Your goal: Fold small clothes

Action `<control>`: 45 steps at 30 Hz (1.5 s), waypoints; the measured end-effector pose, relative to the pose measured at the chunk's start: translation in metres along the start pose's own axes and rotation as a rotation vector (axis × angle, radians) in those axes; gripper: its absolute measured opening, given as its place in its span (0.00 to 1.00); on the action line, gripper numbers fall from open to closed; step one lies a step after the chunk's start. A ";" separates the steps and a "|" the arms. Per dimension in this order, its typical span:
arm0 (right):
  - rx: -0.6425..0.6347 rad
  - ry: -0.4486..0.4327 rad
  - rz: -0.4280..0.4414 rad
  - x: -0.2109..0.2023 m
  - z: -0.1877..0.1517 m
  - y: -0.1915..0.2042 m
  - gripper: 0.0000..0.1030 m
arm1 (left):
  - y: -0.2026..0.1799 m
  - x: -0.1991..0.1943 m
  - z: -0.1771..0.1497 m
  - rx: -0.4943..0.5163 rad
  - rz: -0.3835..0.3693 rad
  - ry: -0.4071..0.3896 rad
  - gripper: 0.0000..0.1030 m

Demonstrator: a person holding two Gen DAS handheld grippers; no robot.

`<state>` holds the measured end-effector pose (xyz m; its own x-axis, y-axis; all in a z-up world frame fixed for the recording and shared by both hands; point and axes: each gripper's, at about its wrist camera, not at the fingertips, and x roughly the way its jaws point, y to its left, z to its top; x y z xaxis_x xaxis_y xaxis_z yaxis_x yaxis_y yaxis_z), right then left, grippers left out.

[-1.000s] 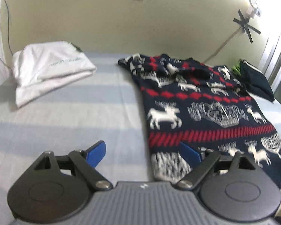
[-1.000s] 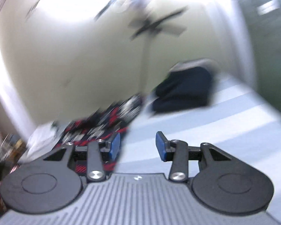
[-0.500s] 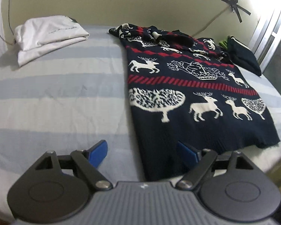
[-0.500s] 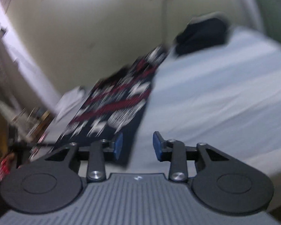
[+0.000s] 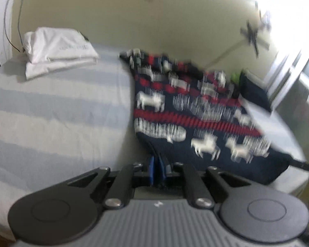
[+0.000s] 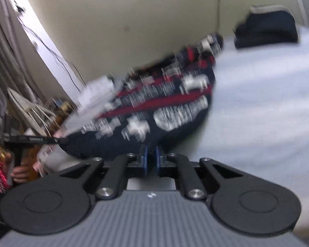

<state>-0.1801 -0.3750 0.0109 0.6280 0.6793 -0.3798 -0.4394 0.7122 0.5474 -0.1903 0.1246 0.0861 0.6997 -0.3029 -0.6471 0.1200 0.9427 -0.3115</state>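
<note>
Left tool (image 5: 156,169): blue pads drawn close together on the near hem of the sweater (image 5: 195,111), at its left corner, cloth pinched between them. Right tool (image 6: 151,160): blue pads likewise nearly together, clamped on the sweater's (image 6: 154,111) near hem at the opposite corner. Bed (image 5: 57,115): pale sheet with blue-grey stripes, carrying everything listed; the largest item. Sweater: navy knit with white reindeer, tree shapes and red bands, spread directly ahead of both tools and running away from them toward the far wall; its near edge rises off the sheet to meet the pads; heavily blurred in both views, so finer pattern detail is unreadable. White folded garment (image 5: 57,51): stacked at the bed's far left corner, well apart from the sweater, faint printed lettering on top. Dark folded garment (image 6: 265,30): at the far right of the bed, near the wall, just beyond the sweater's far end; a green item (image 5: 235,77) shows beside it in the left wrist view.
</note>
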 end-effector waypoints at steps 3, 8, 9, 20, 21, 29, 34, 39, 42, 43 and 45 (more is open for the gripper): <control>0.014 -0.066 0.005 0.006 0.034 -0.007 0.10 | 0.008 0.000 0.031 -0.058 -0.037 -0.051 0.06; 0.016 -0.132 -0.023 0.052 0.095 -0.031 0.10 | 0.012 0.039 0.091 -0.099 0.007 -0.074 0.06; 0.015 -0.139 -0.031 0.061 0.106 -0.037 0.10 | 0.012 0.052 0.104 -0.103 0.020 -0.071 0.06; 0.083 -0.045 -0.167 0.118 0.110 -0.092 0.50 | 0.018 0.138 0.125 -0.042 0.212 0.032 0.73; 0.103 -0.033 -0.146 0.108 0.100 -0.094 0.51 | 0.022 0.134 0.118 -0.056 0.193 0.049 0.76; 0.308 0.085 -0.037 0.081 0.066 -0.098 0.56 | 0.037 0.135 0.089 -0.249 0.014 0.152 1.00; 0.276 0.105 -0.003 0.125 0.076 -0.083 0.54 | 0.013 0.150 0.088 -0.185 0.066 0.087 0.97; 0.233 0.111 -0.037 0.154 0.083 -0.077 0.21 | -0.012 0.162 0.088 -0.055 0.234 0.046 0.25; 0.275 0.120 -0.052 0.155 0.085 -0.079 0.16 | -0.005 0.157 0.094 -0.118 0.185 0.085 0.13; 0.257 0.115 -0.064 0.150 0.085 -0.075 0.16 | -0.004 0.153 0.095 -0.126 0.170 0.087 0.12; 0.228 0.097 -0.065 0.136 0.084 -0.066 0.15 | -0.003 0.141 0.092 -0.132 0.138 0.077 0.11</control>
<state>-0.0113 -0.3443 -0.0142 0.5809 0.6547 -0.4837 -0.2366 0.7044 0.6693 -0.0273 0.0919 0.0605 0.6462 -0.1869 -0.7399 -0.0701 0.9509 -0.3015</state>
